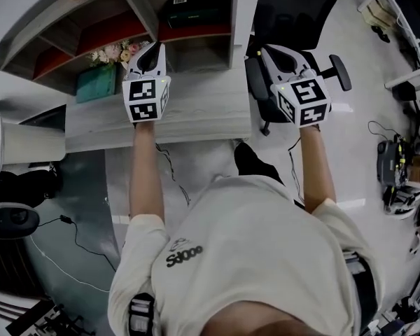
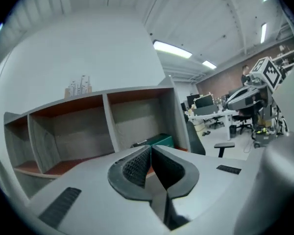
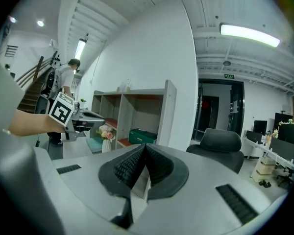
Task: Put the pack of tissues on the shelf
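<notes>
A dark green pack of tissues [image 1: 191,11] lies in the right-hand compartment of the wooden shelf [image 1: 145,5]. The left gripper view shows the pack [image 2: 160,141] just beyond the jaws, and the right gripper view shows it [image 3: 142,135] on the shelf's red board. My left gripper [image 1: 155,46] hovers over the desk in front of that compartment, apart from the pack, its jaws shut [image 2: 151,149] with nothing between them. My right gripper [image 1: 265,50] hangs right of the desk above an office chair, also shut [image 3: 144,148] and empty.
A vase of flowers [image 1: 116,52] and a teal box [image 1: 96,82] stand on the grey desk [image 1: 196,110] left of the left gripper. A black office chair [image 1: 294,9] stands right of the shelf. The other shelf compartments [image 2: 68,136] show nothing inside.
</notes>
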`<state>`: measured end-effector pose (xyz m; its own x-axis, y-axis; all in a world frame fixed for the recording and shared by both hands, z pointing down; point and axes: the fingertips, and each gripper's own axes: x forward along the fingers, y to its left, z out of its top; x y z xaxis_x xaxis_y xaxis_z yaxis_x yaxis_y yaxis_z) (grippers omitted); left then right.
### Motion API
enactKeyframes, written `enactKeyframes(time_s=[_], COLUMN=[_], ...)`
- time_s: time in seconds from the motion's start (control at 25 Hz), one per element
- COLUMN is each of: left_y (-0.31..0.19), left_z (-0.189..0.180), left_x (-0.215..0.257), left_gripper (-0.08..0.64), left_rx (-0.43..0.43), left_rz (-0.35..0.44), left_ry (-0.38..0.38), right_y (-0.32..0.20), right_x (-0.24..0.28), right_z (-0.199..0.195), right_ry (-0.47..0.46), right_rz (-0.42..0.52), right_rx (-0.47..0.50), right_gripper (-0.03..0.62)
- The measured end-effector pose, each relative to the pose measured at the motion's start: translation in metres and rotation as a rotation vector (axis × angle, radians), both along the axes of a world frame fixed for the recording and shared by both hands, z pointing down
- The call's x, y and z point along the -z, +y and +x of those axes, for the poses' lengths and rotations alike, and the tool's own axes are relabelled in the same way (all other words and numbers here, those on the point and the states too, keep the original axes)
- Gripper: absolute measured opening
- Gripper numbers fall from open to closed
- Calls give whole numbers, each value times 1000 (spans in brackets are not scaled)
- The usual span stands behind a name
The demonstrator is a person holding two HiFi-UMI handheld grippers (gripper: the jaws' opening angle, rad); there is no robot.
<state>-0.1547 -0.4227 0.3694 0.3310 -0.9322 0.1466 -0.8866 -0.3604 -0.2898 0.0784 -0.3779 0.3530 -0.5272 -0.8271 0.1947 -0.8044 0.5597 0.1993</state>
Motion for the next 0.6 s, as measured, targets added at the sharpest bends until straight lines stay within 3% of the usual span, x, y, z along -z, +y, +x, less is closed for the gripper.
enactKeyframes(time_s=[0.24, 0.6], left_y=[68, 151], left_z=[3, 2], left_x=[3, 15], left_gripper=[20, 21], left_rx=[-60, -115], left_rz=[-26, 2], left_ry=[-8, -30], right_y=[51, 112], right_x=[22, 37], right_z=[-7, -21], right_ry=[14, 39], right_rz=[51, 106], right_rx=[5, 3], right_gripper=[0, 0])
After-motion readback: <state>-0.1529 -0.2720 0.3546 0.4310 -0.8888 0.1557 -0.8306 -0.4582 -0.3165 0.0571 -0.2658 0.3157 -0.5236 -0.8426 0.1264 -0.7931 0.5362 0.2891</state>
